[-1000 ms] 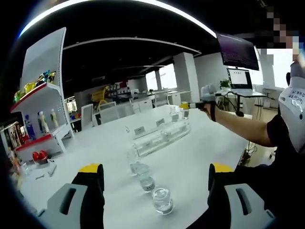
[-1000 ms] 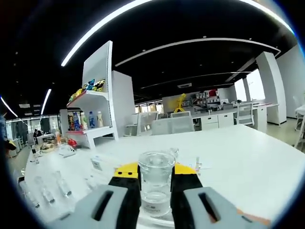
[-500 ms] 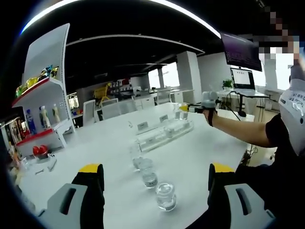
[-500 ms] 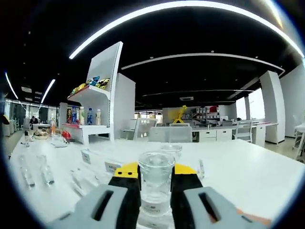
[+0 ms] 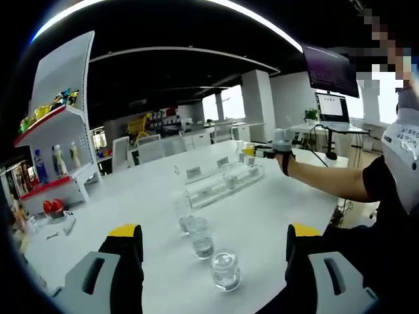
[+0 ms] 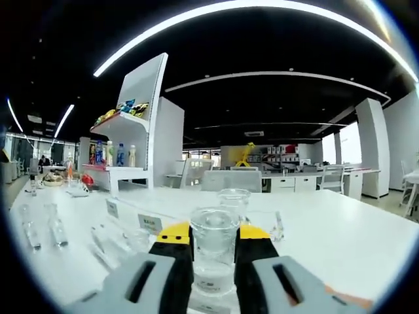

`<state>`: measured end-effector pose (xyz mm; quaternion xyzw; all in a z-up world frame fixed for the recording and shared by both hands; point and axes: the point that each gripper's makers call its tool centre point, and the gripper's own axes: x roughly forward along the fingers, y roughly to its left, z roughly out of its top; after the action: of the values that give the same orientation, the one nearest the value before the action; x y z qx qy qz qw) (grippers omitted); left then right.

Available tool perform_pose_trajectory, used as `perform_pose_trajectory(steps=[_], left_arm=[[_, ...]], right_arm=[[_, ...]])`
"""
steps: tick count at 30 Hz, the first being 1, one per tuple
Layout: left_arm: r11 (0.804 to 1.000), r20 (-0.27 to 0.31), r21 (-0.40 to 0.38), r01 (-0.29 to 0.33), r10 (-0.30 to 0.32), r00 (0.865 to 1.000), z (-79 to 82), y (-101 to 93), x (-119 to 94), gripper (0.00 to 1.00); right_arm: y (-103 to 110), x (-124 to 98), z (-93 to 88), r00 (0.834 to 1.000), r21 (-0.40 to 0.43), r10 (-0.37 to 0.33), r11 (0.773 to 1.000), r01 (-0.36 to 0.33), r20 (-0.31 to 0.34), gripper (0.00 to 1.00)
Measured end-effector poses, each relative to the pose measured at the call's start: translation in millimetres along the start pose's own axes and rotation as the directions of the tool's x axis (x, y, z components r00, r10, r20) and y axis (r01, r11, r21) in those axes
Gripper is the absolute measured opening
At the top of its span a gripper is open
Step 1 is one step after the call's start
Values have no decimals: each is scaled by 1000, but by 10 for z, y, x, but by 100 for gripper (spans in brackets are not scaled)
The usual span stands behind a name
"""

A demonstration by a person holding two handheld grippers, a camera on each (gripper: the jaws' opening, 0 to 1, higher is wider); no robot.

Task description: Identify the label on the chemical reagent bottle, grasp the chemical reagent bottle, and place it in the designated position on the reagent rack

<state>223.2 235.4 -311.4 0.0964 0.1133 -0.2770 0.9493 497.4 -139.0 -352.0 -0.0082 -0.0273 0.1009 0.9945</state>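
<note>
Three clear glass reagent bottles stand in a row on the white table: the nearest, a middle one and a far one. My left gripper hovers before them, jaws wide open and holding nothing. Further off lies the clear reagent rack with small label cards. At its right end my right gripper is shut on a clear bottle. In the right gripper view that gripper clamps the bottle upright, with the rack, its label card and another bottle just beyond.
A white shelf unit with coloured items stands at the left. A monitor and a laptop sit on a desk at the right. The person's arm reaches across the table. Chairs and desks stand behind the table.
The right gripper with its bottle has drifted left, closer to the rack's end. The right gripper view has swung, so the rack's cards sit nearer its middle. The left gripper stays open.
</note>
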Motion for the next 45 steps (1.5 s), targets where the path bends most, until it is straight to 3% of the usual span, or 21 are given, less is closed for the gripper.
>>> perform_pose_trajectory(steps=[5,10,21,24,26,27,40,45], left_arm=[[1000,-16,-2,-5,5,1000,-51,12,-6,90],[1000,-17,-3,-6,6,1000,-54,13,-8,90],[1000,-13,-5,9,-9,1000,-50,-36,18,90],[1000,-16,-2,7,-7,1000,-54,-42,22,90],[1000,-18,-1,6,-6,1000,-59,-41,23,90],[1000,-17,-3,8,-8,1000,-59,-46,24,90],[1000,-11,-8,19,-19,1000,-48,-80,56,90],[1000,-13,-13,27,-27,1000,-74,-102,65,90]], right_arm=[[-10,-10,-115,998,-87,-34,996,29,-52,20],[-65,61,-247,994,-60,-48,997,42,-100,20],[-75,53,-388,991,-27,-49,999,46,-128,21],[-43,39,-484,987,-72,-58,996,48,-148,21],[-45,1,-558,983,-55,-68,997,59,-171,21],[-45,-8,-521,987,-39,-68,997,63,-147,21],[-28,-38,-524,985,-24,-48,999,45,-163,23],[-15,-143,-461,992,30,-37,999,41,-122,36]])
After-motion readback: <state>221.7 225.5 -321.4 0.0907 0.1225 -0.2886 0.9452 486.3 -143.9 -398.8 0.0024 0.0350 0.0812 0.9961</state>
